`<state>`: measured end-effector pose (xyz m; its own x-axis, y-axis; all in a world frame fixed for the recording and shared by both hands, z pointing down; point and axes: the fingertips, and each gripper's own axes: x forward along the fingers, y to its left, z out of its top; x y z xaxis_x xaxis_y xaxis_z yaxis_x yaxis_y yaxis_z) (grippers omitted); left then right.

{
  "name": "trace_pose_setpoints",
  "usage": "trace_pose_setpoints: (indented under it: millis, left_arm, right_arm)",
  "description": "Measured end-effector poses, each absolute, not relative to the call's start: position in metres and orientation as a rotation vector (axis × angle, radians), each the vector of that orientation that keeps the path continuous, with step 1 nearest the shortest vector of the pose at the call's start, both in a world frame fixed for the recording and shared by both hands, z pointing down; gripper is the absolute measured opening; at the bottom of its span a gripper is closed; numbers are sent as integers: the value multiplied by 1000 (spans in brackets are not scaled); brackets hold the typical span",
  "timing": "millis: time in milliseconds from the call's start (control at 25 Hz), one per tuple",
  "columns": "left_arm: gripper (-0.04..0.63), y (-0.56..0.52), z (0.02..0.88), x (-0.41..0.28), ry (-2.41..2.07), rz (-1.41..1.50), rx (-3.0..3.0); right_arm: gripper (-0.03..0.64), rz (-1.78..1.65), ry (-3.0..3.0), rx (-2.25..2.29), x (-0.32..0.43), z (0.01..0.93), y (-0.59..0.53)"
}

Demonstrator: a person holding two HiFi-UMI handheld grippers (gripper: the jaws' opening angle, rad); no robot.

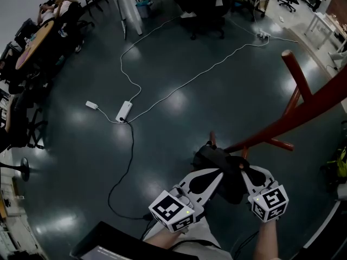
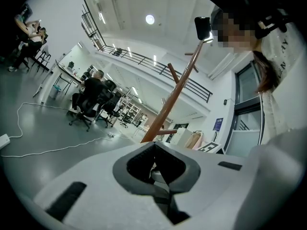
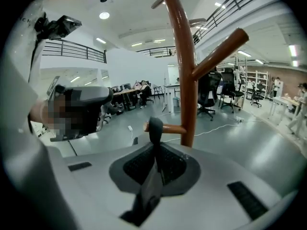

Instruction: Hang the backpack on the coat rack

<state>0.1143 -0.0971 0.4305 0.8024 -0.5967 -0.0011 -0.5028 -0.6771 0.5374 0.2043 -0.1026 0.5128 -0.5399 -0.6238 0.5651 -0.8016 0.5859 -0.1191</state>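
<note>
Two grippers on my screen, and both are on the black fabric backpack (image 1: 225,182). It hangs between them above the dark glossy floor (image 1: 81,161), just beside the lower pegs of the reddish-brown wooden coat rack (image 1: 306,108).

My right gripper (image 3: 156,150) has its jaws clamped on a dark flat strap (image 3: 154,131) of the bag. The strap rises out of the pads, and its top sits right at the tip of a short horizontal peg (image 3: 170,127). I can't tell whether it's hooked over the peg or only in front of it.

My left gripper (image 2: 154,147) has its jaws pressed together too, with a dark strip of the bag caught in the seam. In the head view its nose touches the top of the bag.

Well beyond all this, a white cable (image 1: 179,88) snakes across the floor.
</note>
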Motion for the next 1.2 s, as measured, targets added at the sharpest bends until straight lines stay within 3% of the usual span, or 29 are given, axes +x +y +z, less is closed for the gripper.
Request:
trace_pose_setpoints:
  millis: [440,800,1200]
  left_arm:
    - [9,-98,435,107,-822,-235,2437]
    - [9,-102,429,95,-829,-248,2436]
    - [9,-119,399,81,-824,-303,2481]
  right_arm:
    - [32,364,-2138,1216,222,531,-124]
    - [32,496,-2181,1348,234,511,-123]
    - [31,704,-2464,1328,171,412,-71]
